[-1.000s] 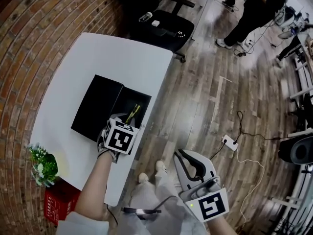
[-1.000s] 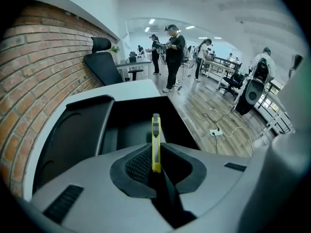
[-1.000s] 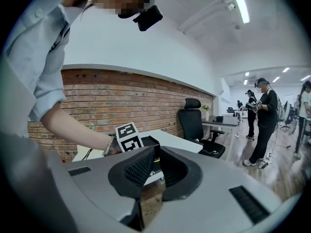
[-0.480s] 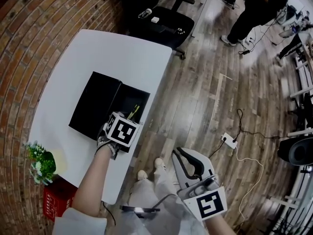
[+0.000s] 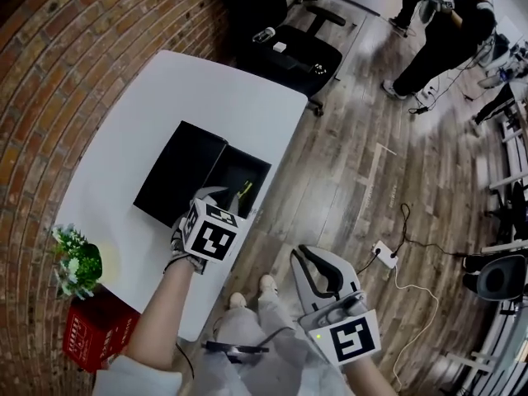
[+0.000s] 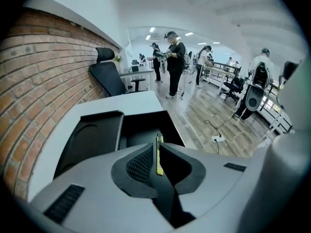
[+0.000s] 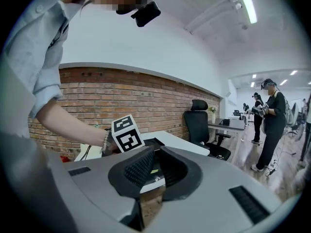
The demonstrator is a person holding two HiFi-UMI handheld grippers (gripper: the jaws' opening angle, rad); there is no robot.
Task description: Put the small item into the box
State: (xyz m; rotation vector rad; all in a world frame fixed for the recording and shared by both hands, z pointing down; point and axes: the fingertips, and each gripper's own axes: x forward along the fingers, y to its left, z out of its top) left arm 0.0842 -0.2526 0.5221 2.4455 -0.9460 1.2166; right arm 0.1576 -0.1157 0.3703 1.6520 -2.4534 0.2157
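Our left claw (image 6: 158, 152) is pinching the slim yellow stick-like item (image 6: 159, 155) right above the open black box (image 5: 257, 165) at the white worktop's (image 5: 165, 97) near edge, long axis pointing down into it. Right claw (image 7: 154, 163) is narrow, empty and off the worktop, so we reckon this drop is the left's.

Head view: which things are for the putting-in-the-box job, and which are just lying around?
For the job:
left gripper, shut on the thin yellow item
open black box
white table

Just lying about:
right gripper, holding nothing
potted plant
red crate
office chair
power strip on the floor
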